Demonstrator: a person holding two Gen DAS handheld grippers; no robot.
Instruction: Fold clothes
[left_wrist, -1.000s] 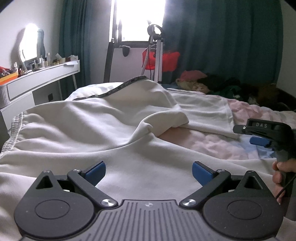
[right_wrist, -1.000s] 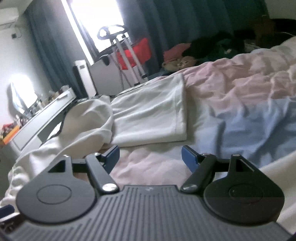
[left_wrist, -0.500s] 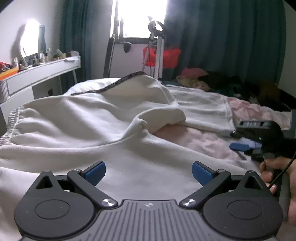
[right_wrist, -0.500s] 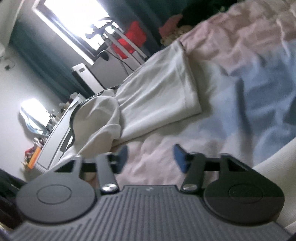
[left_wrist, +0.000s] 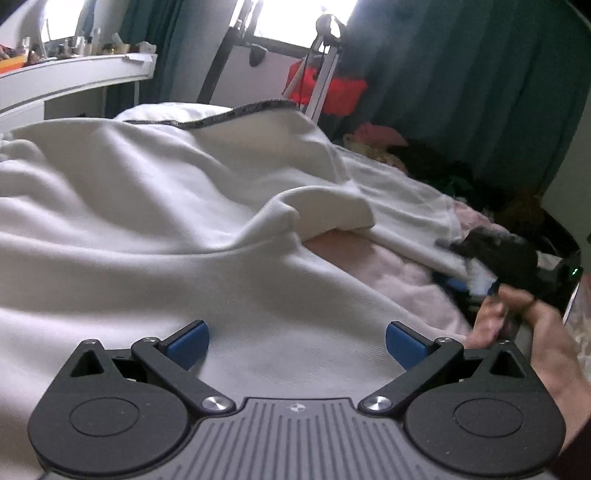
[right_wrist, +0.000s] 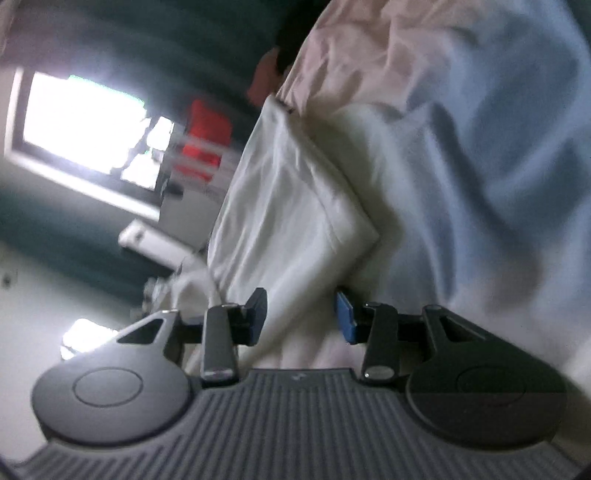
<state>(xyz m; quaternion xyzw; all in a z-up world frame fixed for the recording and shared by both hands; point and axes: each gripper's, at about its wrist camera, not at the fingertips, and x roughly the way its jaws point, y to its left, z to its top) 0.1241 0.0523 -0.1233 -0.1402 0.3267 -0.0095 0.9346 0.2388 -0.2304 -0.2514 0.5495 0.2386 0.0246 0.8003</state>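
Note:
A large white garment (left_wrist: 155, 206) with a dark-trimmed edge lies rumpled across the bed. My left gripper (left_wrist: 295, 343) is open just above its near part, touching nothing. One white sleeve (right_wrist: 291, 206) lies flat on the pink and blue bedding. My right gripper (right_wrist: 301, 317) is open and rolled sideways, its fingers on either side of the sleeve's near edge. In the left wrist view the right gripper (left_wrist: 465, 284) shows blurred at the sleeve's end, held by a hand.
A pink and blue quilt (right_wrist: 461, 122) covers the bed. A white dressing table (left_wrist: 70, 77) with small items stands at the left. A window, dark green curtains (left_wrist: 461, 81), a red bag (left_wrist: 328, 92) and a clothes pile (left_wrist: 388, 144) lie beyond the bed.
My right gripper has rolled sideways and moved down to the sleeve's edge, its jaws narrowing a little. My left gripper has edged forward over the garment and stayed open.

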